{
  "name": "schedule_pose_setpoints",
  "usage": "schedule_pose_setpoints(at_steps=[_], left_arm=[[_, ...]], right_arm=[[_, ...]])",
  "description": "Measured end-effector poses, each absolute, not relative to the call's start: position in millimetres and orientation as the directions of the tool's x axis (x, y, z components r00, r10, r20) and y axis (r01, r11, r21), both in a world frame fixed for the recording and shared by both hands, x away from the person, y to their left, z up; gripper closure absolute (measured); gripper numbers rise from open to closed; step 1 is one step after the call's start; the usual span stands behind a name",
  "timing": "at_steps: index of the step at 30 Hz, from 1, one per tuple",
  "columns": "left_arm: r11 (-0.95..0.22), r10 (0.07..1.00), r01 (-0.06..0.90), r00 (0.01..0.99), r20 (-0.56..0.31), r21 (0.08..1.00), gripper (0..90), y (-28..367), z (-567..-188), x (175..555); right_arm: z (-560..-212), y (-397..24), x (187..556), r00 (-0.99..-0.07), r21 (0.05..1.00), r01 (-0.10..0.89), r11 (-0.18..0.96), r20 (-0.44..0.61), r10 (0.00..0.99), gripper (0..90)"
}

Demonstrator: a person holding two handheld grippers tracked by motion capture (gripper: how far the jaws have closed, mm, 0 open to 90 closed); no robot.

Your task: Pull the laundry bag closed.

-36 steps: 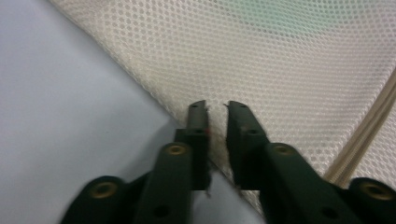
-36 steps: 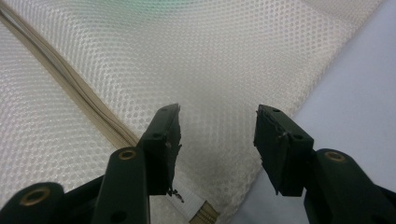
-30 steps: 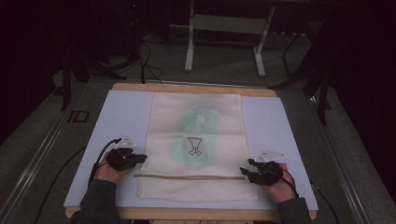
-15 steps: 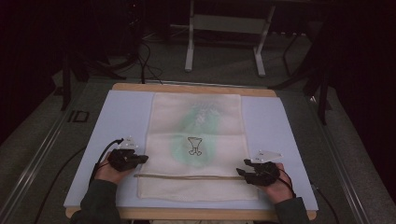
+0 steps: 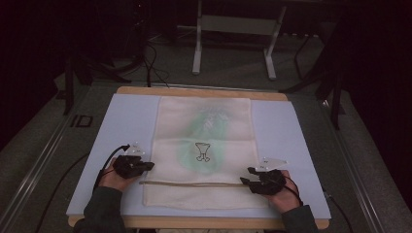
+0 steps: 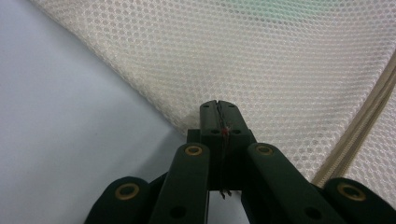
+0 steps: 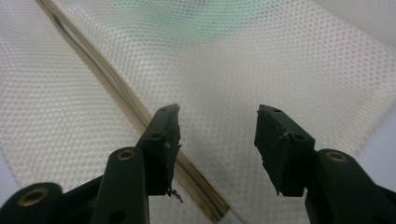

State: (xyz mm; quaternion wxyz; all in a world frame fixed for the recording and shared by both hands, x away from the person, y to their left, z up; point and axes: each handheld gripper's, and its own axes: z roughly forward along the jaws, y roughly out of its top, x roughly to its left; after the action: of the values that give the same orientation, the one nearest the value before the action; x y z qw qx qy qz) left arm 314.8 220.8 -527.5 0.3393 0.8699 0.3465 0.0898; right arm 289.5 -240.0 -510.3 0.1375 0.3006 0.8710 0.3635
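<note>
A cream mesh laundry bag (image 5: pixel 204 150) lies flat on the pale blue sheet (image 5: pixel 121 126) that covers the wooden table (image 5: pixel 199 91), with a green garment showing faintly through the netting and a small printed figure near its middle. A tan zipper (image 5: pixel 194 183) runs across the bag close to the person's edge. The left gripper (image 5: pixel 145 166) sits at the bag's left edge; in the left gripper view its jaws are pressed together right at the mesh border (image 6: pixel 187 121) (whether any netting is pinched between them cannot be told). The right gripper (image 5: pixel 248 176) rests at the zipper's right end, and the right gripper view shows its jaws standing wide apart over the mesh, the zipper (image 7: pixel 107 88) passing just beside the left-hand jaw, nothing gripped
</note>
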Motion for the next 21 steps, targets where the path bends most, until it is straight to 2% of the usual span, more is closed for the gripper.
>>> schedule_pose_setpoints(at_steps=[21], left_arm=[[-0.526,0.664,0.548,0.742,-0.089,0.65,89.9,221.5,-527.7,315.2]], right_arm=[[-510.0,-211.6,282.6,-0.836,0.722,0.379,0.579,-0.002,0.549,51.6]])
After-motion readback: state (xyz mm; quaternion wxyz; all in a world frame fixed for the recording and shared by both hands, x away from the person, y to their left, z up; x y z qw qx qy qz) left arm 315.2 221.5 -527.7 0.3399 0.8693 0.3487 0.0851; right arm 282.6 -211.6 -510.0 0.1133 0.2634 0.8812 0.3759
